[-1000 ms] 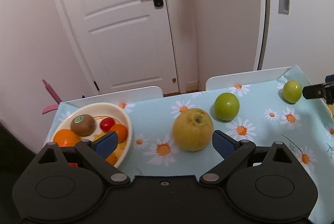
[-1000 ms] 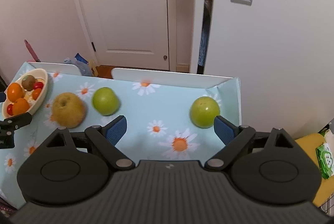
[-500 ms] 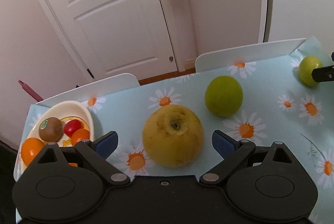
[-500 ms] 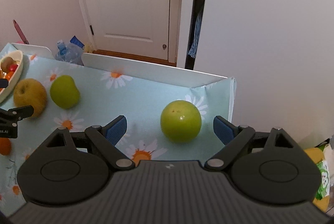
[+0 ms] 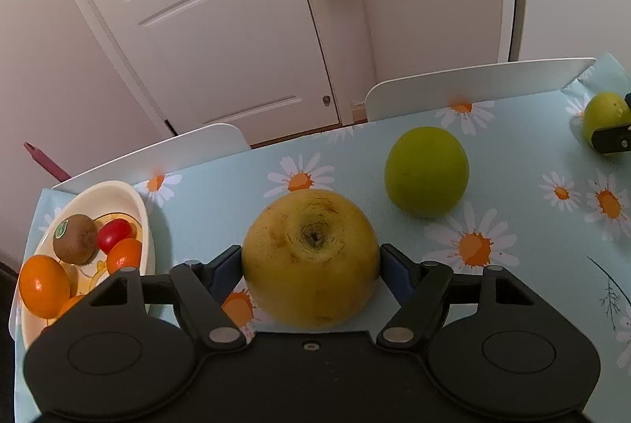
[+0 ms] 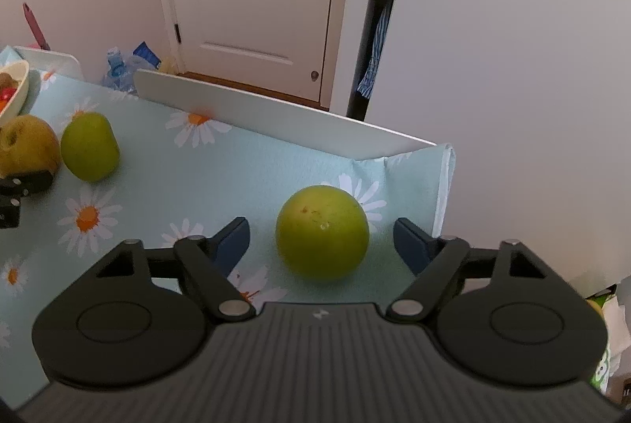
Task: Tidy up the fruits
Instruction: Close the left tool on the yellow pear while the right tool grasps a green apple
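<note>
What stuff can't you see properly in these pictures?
- Left wrist view: the white bowl is partly behind the left gripper, so the fruit low in it can't be counted.
- Left wrist view: the far green fruit is partly covered by the right gripper's finger.
- Right wrist view: the bowl is cut off by the left edge.
- Right wrist view: the green package is cut off; its print is unreadable.

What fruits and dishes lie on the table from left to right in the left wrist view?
Cream bowl of small fruit → yellow pear, between the left hand-held gripper pads → green apple → second green apple at the right edge, partly behind the right hand-held gripper.
</note>
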### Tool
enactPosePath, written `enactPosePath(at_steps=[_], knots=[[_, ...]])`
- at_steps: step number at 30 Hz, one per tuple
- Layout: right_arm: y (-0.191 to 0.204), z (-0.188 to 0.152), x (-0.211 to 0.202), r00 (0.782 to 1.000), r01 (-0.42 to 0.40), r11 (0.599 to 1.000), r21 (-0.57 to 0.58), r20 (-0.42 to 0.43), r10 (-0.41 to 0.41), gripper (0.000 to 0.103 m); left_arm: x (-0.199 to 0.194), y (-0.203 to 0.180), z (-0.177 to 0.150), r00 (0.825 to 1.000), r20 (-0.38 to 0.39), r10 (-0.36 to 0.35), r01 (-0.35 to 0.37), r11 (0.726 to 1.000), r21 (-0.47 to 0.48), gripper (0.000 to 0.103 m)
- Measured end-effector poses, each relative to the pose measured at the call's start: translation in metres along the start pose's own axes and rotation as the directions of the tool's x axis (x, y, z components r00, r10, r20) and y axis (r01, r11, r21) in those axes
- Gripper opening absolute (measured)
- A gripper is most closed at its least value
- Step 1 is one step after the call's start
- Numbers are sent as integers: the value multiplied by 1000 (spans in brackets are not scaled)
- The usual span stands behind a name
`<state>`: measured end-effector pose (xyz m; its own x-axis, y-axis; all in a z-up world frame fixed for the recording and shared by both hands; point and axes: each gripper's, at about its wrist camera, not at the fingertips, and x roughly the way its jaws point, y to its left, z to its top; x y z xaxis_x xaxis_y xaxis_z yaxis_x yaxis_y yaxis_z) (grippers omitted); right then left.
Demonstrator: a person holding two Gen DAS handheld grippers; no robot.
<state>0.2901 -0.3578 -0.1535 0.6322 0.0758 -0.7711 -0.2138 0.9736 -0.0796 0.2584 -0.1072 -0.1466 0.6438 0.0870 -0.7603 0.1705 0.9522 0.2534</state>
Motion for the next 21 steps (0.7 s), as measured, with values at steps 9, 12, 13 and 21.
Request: enactPosePath(at_steps=[9,12,13,21], knots=[[3,4,5,1000,0,1000,-12,-6,0,80,-4,-2,-4,1000,0,-2,2,1000,-20,78],[4,5,6,1000,3,1000,-19,-2,-3,80,-7,-2,-7,1000,-2,-4,3,1000,-29,78],[4,5,7,1000,4,1000,-21,-1,-4,80,-8,-2,-9,1000,-2,-3,3,1000,-31,78],[5,3,3,1000,-1,1000,-7,1,1,68,-18,-1,-16,1000,10,-10,10,999,-49,78]])
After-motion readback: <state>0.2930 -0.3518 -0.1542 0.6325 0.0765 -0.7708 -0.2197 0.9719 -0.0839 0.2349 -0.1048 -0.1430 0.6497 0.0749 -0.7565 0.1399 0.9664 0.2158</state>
